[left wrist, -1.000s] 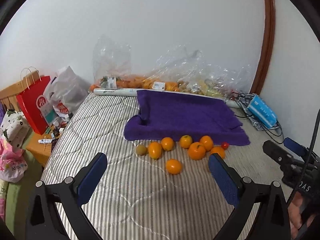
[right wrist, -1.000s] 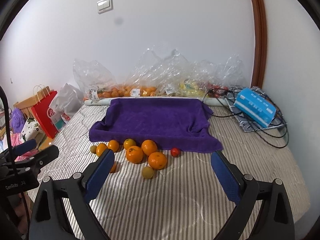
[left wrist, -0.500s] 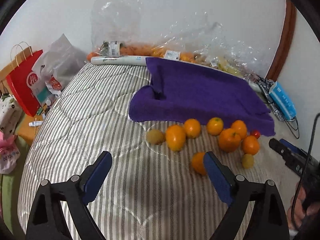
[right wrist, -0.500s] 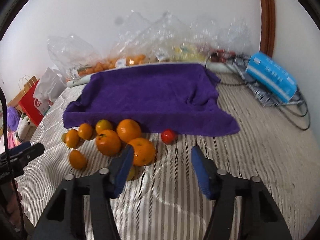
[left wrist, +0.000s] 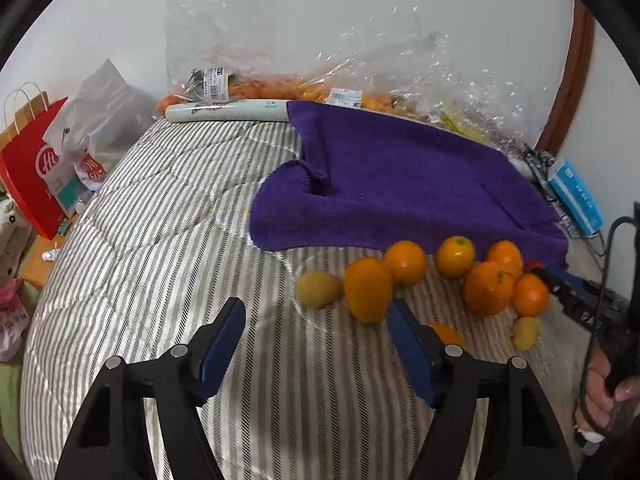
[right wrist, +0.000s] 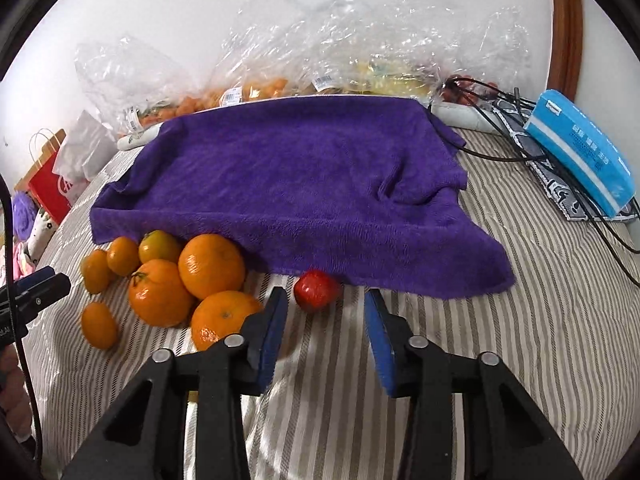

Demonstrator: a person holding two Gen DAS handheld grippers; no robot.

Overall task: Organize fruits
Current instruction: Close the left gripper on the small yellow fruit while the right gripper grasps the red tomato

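Several oranges (left wrist: 406,262) and small yellow fruits (left wrist: 318,289) lie on the striped bed in front of a purple towel (left wrist: 400,188). My left gripper (left wrist: 316,328) hangs just short of the yellow fruit and a tall orange (left wrist: 368,289); its jaws are closing with nothing between them. In the right wrist view the orange pile (right wrist: 210,266) sits left of a small red fruit (right wrist: 316,290) at the towel's (right wrist: 300,184) edge. My right gripper (right wrist: 325,314) is just before the red fruit, its jaws closing, and nothing is gripped.
Clear plastic bags of fruit (right wrist: 240,92) line the wall behind the towel. A blue box (right wrist: 580,152) and black cables (right wrist: 500,100) lie at the right. A red paper bag (left wrist: 32,168) stands off the bed's left side. A hand (left wrist: 604,392) holds the other gripper.
Both grippers have dropped toward the bed and come closer to the fruit. The right jaws have narrowed a lot, the left ones somewhat.
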